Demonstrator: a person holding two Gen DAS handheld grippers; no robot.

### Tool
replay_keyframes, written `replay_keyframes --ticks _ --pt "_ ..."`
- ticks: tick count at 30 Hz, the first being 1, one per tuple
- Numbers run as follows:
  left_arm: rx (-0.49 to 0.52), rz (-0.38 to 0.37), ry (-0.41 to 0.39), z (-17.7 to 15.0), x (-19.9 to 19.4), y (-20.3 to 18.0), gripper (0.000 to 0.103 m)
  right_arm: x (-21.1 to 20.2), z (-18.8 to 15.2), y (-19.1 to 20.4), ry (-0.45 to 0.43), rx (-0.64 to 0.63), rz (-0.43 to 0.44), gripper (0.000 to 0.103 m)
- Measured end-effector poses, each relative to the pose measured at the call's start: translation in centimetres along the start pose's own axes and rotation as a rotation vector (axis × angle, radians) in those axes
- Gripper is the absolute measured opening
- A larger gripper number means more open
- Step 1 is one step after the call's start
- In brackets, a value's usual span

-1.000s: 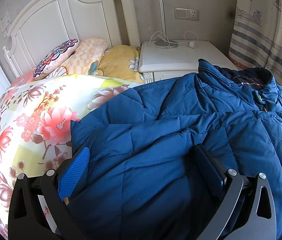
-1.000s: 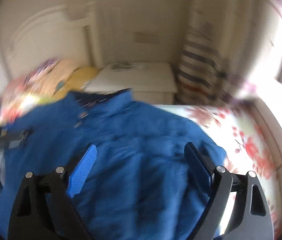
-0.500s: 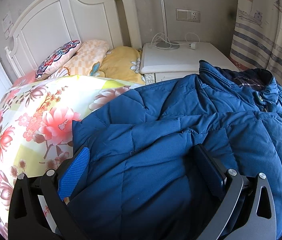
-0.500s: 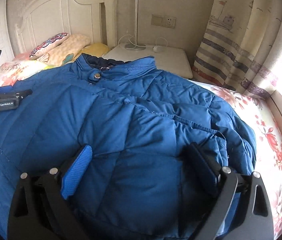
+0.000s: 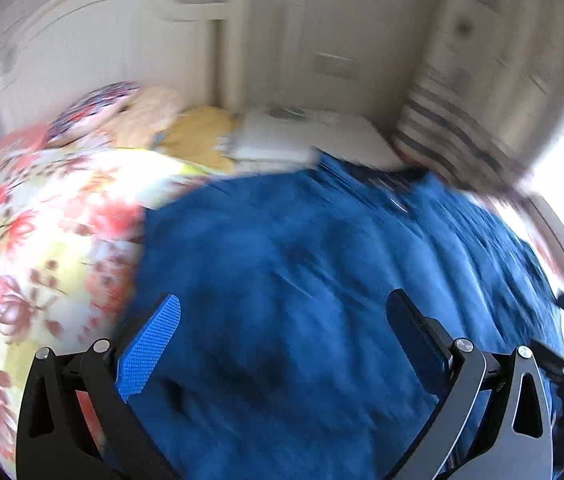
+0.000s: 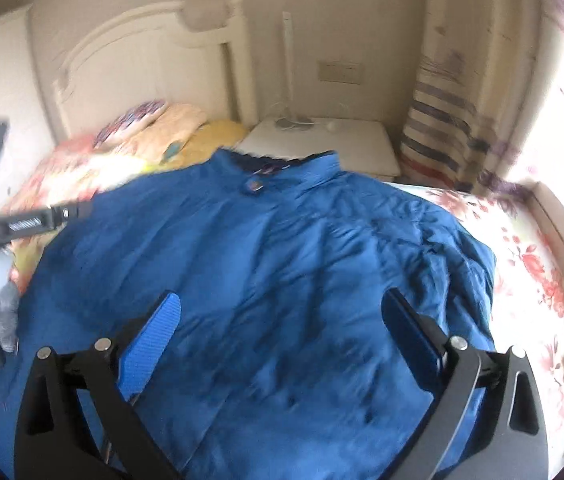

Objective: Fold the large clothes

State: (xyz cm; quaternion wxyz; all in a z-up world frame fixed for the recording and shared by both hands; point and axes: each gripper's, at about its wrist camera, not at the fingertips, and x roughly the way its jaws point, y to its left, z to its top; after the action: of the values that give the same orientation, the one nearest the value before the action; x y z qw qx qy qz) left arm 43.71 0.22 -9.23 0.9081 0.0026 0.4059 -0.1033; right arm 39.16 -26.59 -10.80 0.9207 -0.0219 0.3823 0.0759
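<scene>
A large blue padded jacket (image 6: 282, 260) lies spread front-up on the bed, collar (image 6: 277, 164) toward the headboard, snap button (image 6: 253, 186) at the neck. My right gripper (image 6: 280, 296) hovers over its lower half. Its jaws are opening wide and the pads press on nothing; only flat jacket fabric lies below them. My left gripper (image 5: 284, 298) is open above the jacket (image 5: 322, 280) near its left edge, and that view is blurred by motion. The left gripper's body (image 6: 29, 222) shows at the left of the right wrist view.
A floral bedspread (image 5: 41, 240) covers the bed around the jacket. Pillows (image 6: 153, 128) lie against the white headboard (image 6: 141, 60). A white nightstand (image 6: 322, 140) with a lamp stands behind the collar, and a striped curtain (image 6: 442, 132) hangs to its right.
The left wrist view has swung right and lifted, and is now smeared. The right gripper has drawn back, so more of the jacket shows. Both grippers stay wide apart.
</scene>
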Motion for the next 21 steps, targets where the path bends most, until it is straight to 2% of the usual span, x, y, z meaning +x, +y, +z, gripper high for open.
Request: replay_keyframes --ticks 3,4,5,7,9,10,12,14,17,18,19,21 --pt "0.131 0.033 0.094 -2.8 2.7 -3.1 0.099 2.9 -1.6 1.6 0.109 -0.073 -0.063 0.1" --pt "0.161 0.057 0.104 -3.5 3.4 -3.5 0.099 3.5 -2.1 2.0 0.12 -0.092 -0.08 0.101" --pt "0.196 0.084 0.076 -4.3 3.7 -3.8 0.099 4.0 -2.6 2.6 0.118 -0.135 -0.109 0.101" --pt "0.193 0.083 0.078 -4.2 3.3 -3.7 0.099 3.6 -2.8 3.0 0.126 -0.156 -0.127 0.101" --pt "0.132 0.107 0.06 -4.1 1.1 -2.7 0.099 2.1 -2.6 2.7 0.124 -0.123 -0.09 0.1" --pt "0.112 0.076 0.021 -4.5 -0.7 -2.3 0.099 1.0 -2.7 2.6 0.109 -0.107 -0.066 0.1" --pt "0.13 0.035 0.006 -5.6 -2.7 -2.0 0.099 -1.7 -3.5 2.7 0.06 -0.094 0.002 0.1" --pt "0.182 0.062 0.042 -7.5 -3.1 -1.8 0.099 -2.2 -4.9 2.8 0.091 -0.113 0.016 0.1" --pt "0.229 0.123 0.138 -10.9 -1.4 -0.2 0.099 -0.6 -8.0 1.1 0.204 -0.081 0.019 0.101" --pt "0.187 0.073 0.151 -11.0 -1.5 0.8 0.099 -0.9 -8.2 -0.1 0.193 -0.019 0.065 0.1" --pt "0.157 0.063 0.155 -10.9 -1.9 1.4 0.099 -1.5 -8.1 -0.8 0.19 0.011 0.043 0.1" --pt "0.129 0.168 0.158 -10.7 -2.8 2.8 0.099 -2.5 -8.2 -1.5 0.197 0.022 -0.027 0.1"
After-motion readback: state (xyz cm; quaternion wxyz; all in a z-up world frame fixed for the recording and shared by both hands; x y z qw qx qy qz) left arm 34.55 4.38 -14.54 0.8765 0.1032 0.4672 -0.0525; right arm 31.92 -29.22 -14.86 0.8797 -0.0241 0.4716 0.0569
